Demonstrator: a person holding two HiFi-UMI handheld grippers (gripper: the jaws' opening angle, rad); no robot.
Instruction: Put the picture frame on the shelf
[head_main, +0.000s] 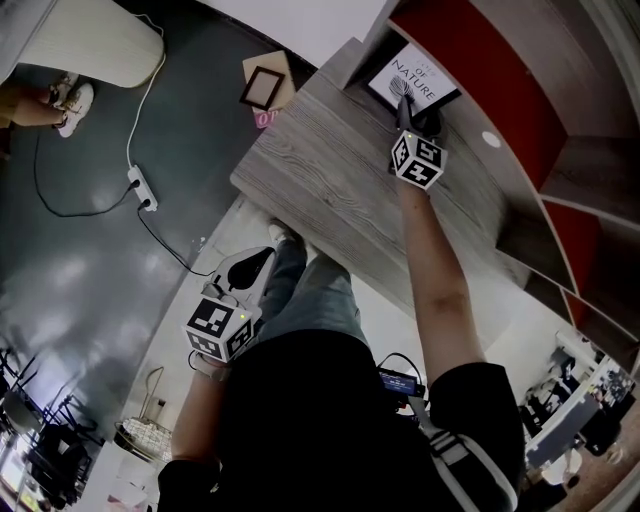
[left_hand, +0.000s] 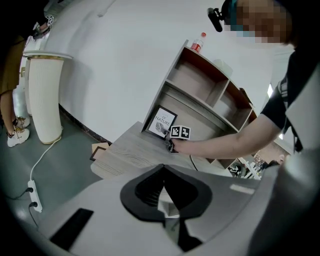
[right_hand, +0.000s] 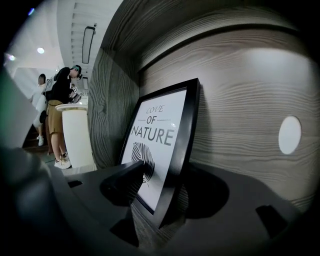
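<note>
The black-rimmed picture frame with the "LOVE OF NATURE" leaf print stands on the grey wood-grain shelf. It tilts back against the rear panel, close to the compartment's side wall. The right tongs are released: the jaws stand apart with the frame's lower corner between them, and neither pad presses on it. A small white round disc sits on the rear panel beside the frame. The left tongs are clenched on nothing, low by the person's hip and well apart from the shelf.

The head view alone takes in the dark floor. A small wooden-rimmed picture lies just beyond the shelf's corner, and a white power strip lies on its cable near a white fluted column. Only the left gripper view shows the upper compartments and a red bottle on top of the unit. Only the right gripper view shows a person in a black shirt standing by the column.
</note>
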